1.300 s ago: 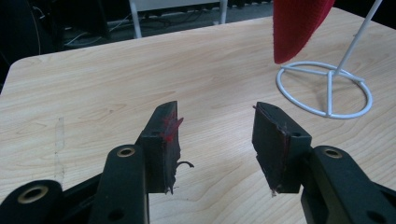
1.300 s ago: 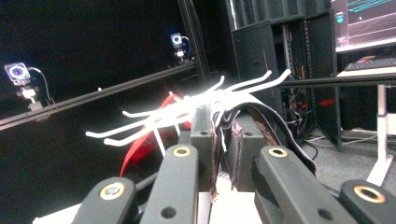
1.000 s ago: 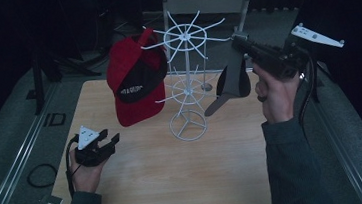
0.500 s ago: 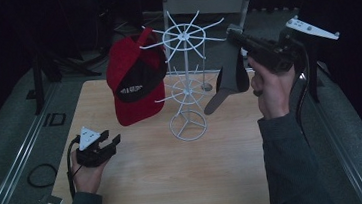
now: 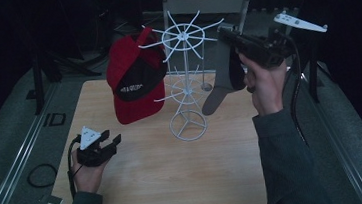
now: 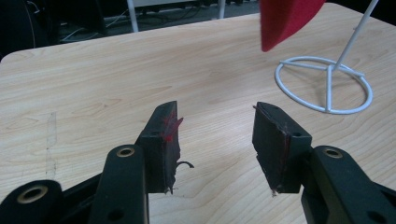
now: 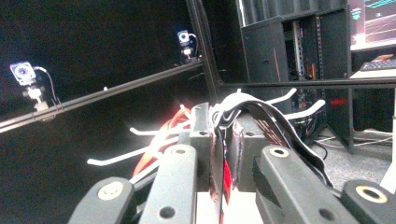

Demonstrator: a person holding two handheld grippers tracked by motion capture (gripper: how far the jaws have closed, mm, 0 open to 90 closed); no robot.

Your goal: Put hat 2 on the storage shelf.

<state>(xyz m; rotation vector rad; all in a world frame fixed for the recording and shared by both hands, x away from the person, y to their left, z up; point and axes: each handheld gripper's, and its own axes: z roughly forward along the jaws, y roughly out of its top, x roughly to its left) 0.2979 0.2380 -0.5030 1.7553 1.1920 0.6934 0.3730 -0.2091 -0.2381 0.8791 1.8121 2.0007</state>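
A white wire rack (image 5: 181, 34) stands mid-table with a red cap (image 5: 134, 84) hanging from its left hooks. My right gripper (image 5: 225, 31) is raised beside the rack's top right hooks, shut on a dark grey cap (image 5: 222, 85) that dangles below it. In the right gripper view the jaws (image 7: 224, 126) pinch the cap's back band (image 7: 275, 126), with white hooks (image 7: 140, 151) close ahead. My left gripper (image 5: 112, 141) rests low on the wooden table (image 5: 152, 185) at the left, open, with nothing between its pads (image 6: 217, 140); the red cap's brim (image 6: 285, 18) and the rack base (image 6: 324, 86) lie ahead of it.
The rack's round base (image 5: 188, 126) sits on the table centre. A grey chair (image 5: 209, 1) and dark stands are behind the table. A cable loop (image 5: 40, 175) lies on the floor to the left. Metal rails run along both sides.
The right hand has carried the dark cap left and slightly up, closer to the rack's top hooks. The left hand and red cap stay as they were.
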